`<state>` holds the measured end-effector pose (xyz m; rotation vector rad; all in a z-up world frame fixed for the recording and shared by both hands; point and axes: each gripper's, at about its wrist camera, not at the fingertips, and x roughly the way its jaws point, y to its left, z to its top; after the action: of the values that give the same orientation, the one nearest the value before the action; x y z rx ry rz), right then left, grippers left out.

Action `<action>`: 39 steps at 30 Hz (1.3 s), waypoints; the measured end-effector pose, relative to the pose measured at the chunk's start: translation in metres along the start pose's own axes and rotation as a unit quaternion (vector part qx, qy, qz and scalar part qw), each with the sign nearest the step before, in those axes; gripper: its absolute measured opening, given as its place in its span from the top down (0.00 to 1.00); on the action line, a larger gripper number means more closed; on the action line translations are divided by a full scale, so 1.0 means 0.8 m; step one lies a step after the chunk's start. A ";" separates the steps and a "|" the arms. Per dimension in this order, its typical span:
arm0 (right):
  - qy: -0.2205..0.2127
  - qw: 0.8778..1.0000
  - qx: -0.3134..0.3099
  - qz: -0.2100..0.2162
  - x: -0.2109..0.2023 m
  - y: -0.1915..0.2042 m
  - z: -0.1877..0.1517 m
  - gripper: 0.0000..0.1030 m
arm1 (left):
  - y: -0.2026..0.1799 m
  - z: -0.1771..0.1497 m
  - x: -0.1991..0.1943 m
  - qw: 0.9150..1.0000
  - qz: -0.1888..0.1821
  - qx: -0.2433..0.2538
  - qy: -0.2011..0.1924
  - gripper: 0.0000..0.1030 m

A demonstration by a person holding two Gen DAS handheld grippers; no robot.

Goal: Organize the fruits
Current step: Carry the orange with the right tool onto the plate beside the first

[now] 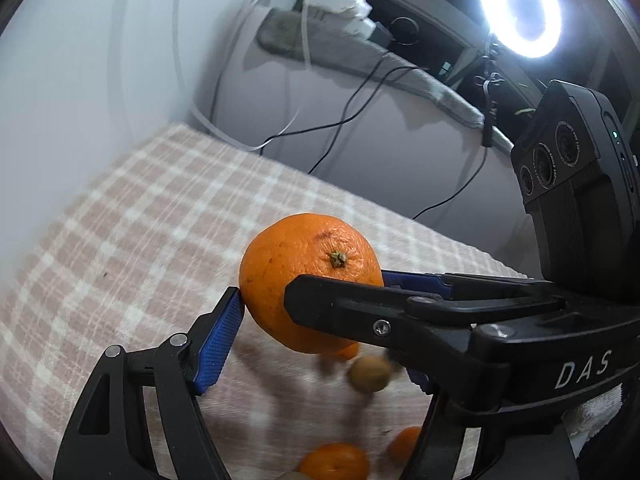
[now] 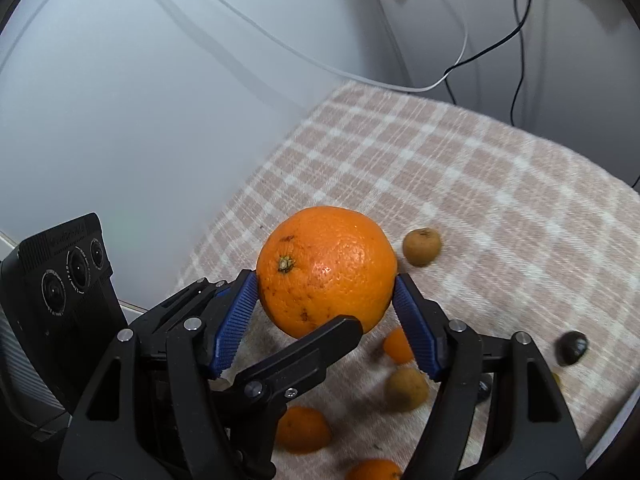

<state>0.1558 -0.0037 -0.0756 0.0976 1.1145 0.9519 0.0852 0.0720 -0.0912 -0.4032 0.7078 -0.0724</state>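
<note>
The orange (image 2: 326, 272) is bright orange with a green-brown stem scar and small dark brown specks. The pads (image 2: 236, 322) pressed on it are ribbed blue, and the fingers (image 2: 304, 354) are black. The cloth (image 2: 500, 200) is a pinkish-beige and white check. On it lie smaller orange fruits (image 2: 302, 428), olive-brown round fruits (image 2: 421, 247) and one dark brown, nearly black fruit (image 2: 571, 348). The wall (image 2: 120, 100) is pale grey-white, crossed by white and black cables (image 2: 520, 40).
</note>
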 end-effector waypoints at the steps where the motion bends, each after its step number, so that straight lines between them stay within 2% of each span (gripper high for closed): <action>1: -0.005 1.000 0.002 0.000 -0.006 -0.002 -0.001 0.30 | -0.007 0.002 -0.002 1.000 -0.001 0.005 -0.002 0.31; 5: -0.027 1.000 0.011 -0.002 -0.039 -0.013 -0.005 0.30 | -0.041 0.007 -0.005 1.000 -0.010 0.028 -0.008 0.31; 13: -0.060 0.997 0.040 -0.025 -0.103 -0.059 -0.027 0.30 | -0.116 0.000 0.015 0.996 -0.043 0.072 0.007 0.31; 28: -0.105 0.985 0.119 -0.071 -0.212 -0.169 -0.082 0.30 | -0.260 -0.021 0.078 0.981 -0.104 0.152 0.058 0.31; 34: -0.114 0.978 0.149 -0.086 -0.241 -0.210 -0.105 0.30 | -0.297 -0.029 0.104 0.975 -0.114 0.173 0.077 0.30; 39: -0.112 0.975 0.167 -0.091 -0.248 -0.230 -0.117 0.30 | -0.308 -0.033 0.125 0.972 -0.118 0.180 0.097 0.30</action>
<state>0.1705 -0.2897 -0.0716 0.3626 1.0442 0.5687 0.1616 -0.1835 -0.0768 -0.1297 0.8188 -0.4652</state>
